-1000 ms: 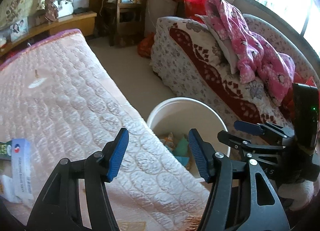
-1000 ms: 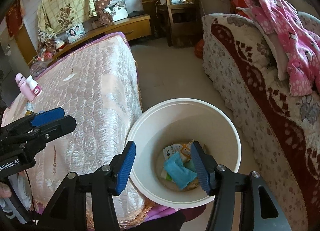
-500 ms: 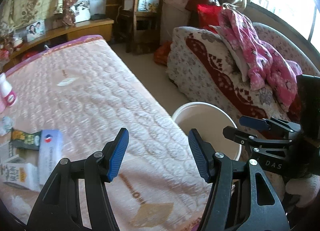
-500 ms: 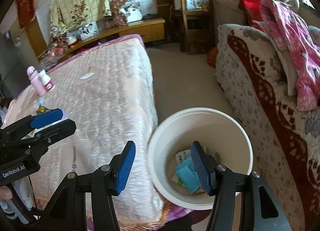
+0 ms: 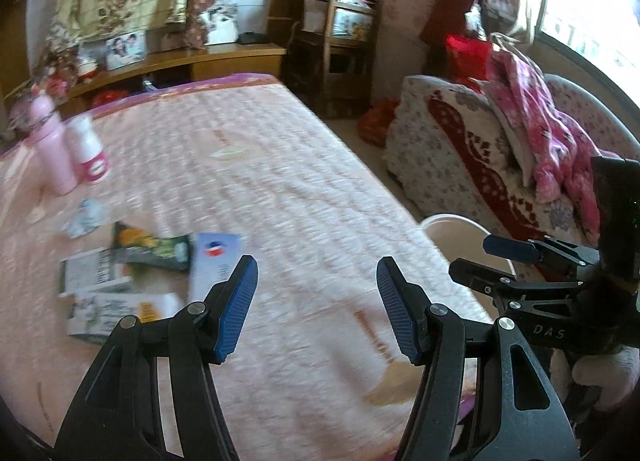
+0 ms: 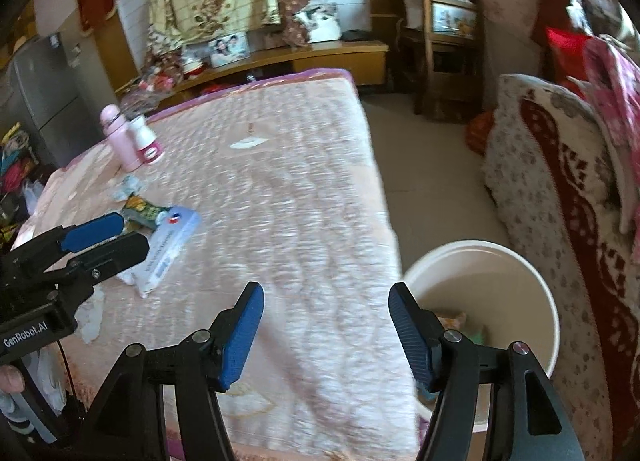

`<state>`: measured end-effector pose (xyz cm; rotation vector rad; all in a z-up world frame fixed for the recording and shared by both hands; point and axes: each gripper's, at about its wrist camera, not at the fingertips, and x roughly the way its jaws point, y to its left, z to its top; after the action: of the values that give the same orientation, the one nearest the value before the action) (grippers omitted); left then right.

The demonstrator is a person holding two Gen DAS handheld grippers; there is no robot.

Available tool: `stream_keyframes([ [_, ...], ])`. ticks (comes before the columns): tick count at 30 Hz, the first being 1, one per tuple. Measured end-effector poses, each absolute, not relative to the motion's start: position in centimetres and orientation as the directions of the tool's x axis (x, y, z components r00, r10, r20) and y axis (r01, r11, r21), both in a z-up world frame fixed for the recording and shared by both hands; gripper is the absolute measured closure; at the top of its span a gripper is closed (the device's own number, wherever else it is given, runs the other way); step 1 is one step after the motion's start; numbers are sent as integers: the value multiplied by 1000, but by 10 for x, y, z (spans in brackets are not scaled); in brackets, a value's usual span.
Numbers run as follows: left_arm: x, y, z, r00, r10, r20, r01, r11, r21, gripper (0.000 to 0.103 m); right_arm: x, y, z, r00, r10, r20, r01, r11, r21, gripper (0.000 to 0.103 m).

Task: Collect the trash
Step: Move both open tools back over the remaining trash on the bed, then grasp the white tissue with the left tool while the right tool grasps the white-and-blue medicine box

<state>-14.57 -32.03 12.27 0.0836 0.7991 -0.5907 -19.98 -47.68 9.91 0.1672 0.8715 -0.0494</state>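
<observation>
Moved: both grippers have swung away from the bucket (image 6: 480, 261) toward the litter on the bed (image 5: 288, 181); a second ago the right one hung over the bucket's mouth.
Left gripper (image 5: 316, 305): over the pink quilt, fingers spread, nothing between them.
Right gripper (image 6: 326, 333): at the bed's edge beside the bucket, fingers opening, nothing between them.
Trash: a blue-white packet (image 5: 214, 261), a green wrapper (image 5: 152, 247), white cartons (image 5: 108, 301) and a crumpled scrap (image 5: 86, 217) lie together on the bed, left of the left fingers.
Bucket: on the floor between bed and sofa (image 6: 560, 181), wrappers inside.
Bottles (image 5: 68, 149): two, standing on the bed beyond the trash.
</observation>
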Motion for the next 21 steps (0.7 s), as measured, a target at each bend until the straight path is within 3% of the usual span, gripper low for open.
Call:
stream_keyframes([
  [21,-141,-147,97,519,-349,-780,341,921,-185,42,-148,-364,81,580,208,-787,-103,978,183,37],
])
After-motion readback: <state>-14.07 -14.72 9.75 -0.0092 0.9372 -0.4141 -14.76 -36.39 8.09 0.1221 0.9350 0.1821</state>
